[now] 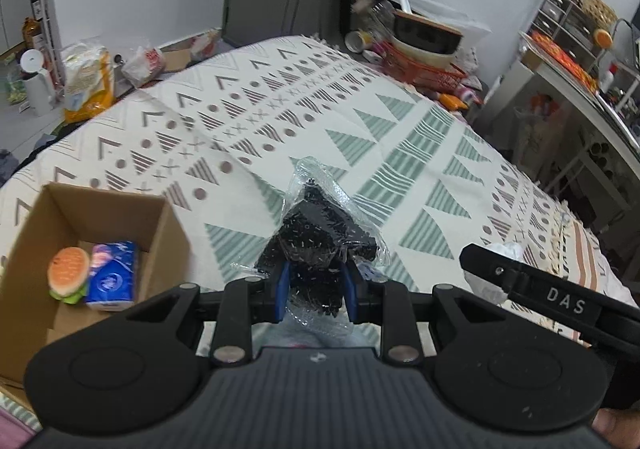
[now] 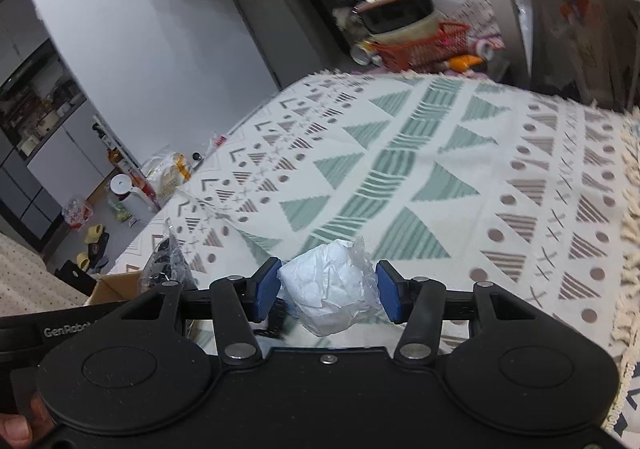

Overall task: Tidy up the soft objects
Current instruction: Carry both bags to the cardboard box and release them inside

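Note:
My left gripper is shut on a black fabric item in a clear plastic bag, held above the patterned bedspread. To its left stands an open cardboard box holding a burger plush and a blue tissue pack. My right gripper is shut on a white crumpled bundle in clear plastic, its blue pads against both sides. In the right wrist view the bagged black item and a box corner show at lower left.
Beyond the far edge of the bed sits clutter: an orange basket with stacked bowls, and shelves at the right. Bags and a white jug stand on the floor at the left. A hand grips each handle.

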`<state>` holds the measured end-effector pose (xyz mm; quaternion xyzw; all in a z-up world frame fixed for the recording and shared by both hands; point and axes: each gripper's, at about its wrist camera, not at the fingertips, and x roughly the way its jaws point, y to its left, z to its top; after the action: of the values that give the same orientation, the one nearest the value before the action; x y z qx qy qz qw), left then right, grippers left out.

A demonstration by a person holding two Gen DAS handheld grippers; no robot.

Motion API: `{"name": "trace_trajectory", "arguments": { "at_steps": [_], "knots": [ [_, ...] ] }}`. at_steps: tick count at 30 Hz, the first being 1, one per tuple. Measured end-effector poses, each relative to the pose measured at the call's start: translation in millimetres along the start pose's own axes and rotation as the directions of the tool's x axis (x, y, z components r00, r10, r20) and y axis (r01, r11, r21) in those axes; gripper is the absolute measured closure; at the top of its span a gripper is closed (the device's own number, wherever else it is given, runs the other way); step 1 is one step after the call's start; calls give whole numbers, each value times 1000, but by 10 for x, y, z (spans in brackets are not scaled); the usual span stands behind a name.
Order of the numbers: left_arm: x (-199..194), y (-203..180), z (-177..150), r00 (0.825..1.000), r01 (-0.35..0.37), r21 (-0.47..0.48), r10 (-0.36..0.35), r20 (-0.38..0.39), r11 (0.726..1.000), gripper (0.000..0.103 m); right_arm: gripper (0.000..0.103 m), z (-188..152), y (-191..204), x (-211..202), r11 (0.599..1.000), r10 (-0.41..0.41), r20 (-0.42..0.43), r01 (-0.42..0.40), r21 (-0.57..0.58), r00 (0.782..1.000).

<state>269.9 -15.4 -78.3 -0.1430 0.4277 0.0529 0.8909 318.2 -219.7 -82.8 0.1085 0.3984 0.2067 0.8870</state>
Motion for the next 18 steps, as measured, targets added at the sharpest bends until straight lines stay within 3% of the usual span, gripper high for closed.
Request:
{"name": "trace_trajectory", "arguments": {
  "at_steps": [8,18],
  "knots": [
    [-172,345,91,1000,-14,-37,15,28,999,76,52,66,458,-118,998,32,33,-30,-61,999],
    [-405,817,118,999,-12,-89,16,50,996,76,52,43,926,-111,996,84,49,-82,-47,995]
  ]
}}
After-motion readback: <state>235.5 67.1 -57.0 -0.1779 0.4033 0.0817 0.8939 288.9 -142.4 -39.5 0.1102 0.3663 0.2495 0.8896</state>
